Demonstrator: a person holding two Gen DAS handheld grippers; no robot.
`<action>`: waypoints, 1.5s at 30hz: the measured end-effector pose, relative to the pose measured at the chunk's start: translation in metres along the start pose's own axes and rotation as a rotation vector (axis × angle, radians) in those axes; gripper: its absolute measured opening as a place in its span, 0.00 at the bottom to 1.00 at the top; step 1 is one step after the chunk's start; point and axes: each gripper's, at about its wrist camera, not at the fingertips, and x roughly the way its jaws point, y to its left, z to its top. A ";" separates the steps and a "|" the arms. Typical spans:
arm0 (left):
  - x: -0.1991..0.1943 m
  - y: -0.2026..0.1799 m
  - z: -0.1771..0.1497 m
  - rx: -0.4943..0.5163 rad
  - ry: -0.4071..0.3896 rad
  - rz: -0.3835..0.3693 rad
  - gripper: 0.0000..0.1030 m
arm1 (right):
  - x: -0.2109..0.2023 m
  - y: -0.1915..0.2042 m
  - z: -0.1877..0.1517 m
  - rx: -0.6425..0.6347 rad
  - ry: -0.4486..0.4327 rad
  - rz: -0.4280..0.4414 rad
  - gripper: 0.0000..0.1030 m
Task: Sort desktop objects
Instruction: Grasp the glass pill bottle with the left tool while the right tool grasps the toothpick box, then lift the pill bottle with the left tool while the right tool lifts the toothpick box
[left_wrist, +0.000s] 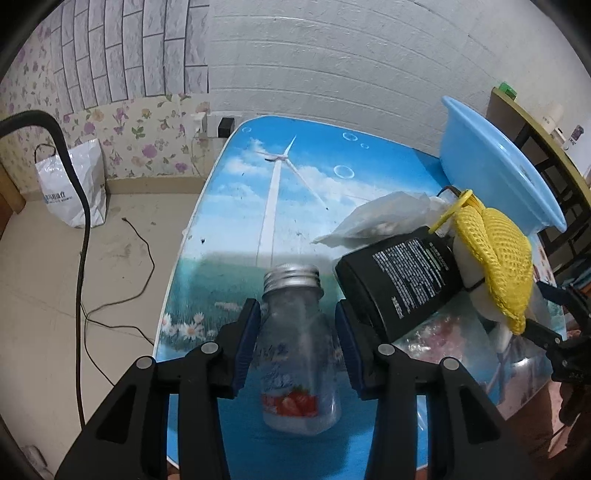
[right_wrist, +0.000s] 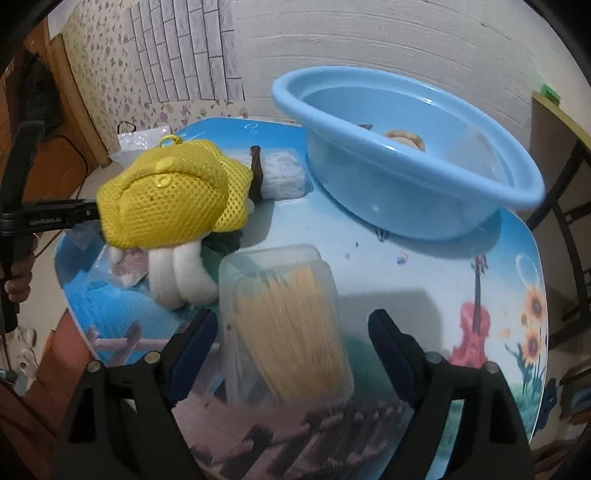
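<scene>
My left gripper (left_wrist: 297, 325) is shut on a clear bottle (left_wrist: 297, 354) with a silver screw cap and a strawberry label, held just above the table. My right gripper (right_wrist: 291, 343) is open around a clear plastic box of thin wooden sticks (right_wrist: 291, 325), its fingers (right_wrist: 391, 347) standing apart from the box sides. A yellow mesh pouch (right_wrist: 173, 195) over white rolls (right_wrist: 181, 277) lies left of the box; it also shows in the left wrist view (left_wrist: 495, 258). A black bottle (left_wrist: 402, 280) lies on its side to the right of the clear bottle.
A light blue basin (right_wrist: 406, 195) stands at the back of the picture-printed table (right_wrist: 424, 273), with small items inside. A white wrapped bundle (right_wrist: 280, 173) and a clear bag (left_wrist: 384, 218) lie behind the pouch. A white shopping bag (left_wrist: 74, 184) and cables are on the floor to the left.
</scene>
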 end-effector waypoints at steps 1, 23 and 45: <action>0.000 0.000 0.001 0.003 -0.004 0.005 0.40 | 0.003 0.000 0.003 -0.002 -0.001 0.006 0.83; -0.012 -0.009 -0.019 0.041 -0.004 0.029 0.34 | -0.025 -0.051 -0.031 0.168 0.015 -0.061 0.58; -0.012 -0.024 -0.030 0.119 -0.037 0.096 0.37 | -0.025 -0.045 -0.032 0.142 0.025 -0.084 0.58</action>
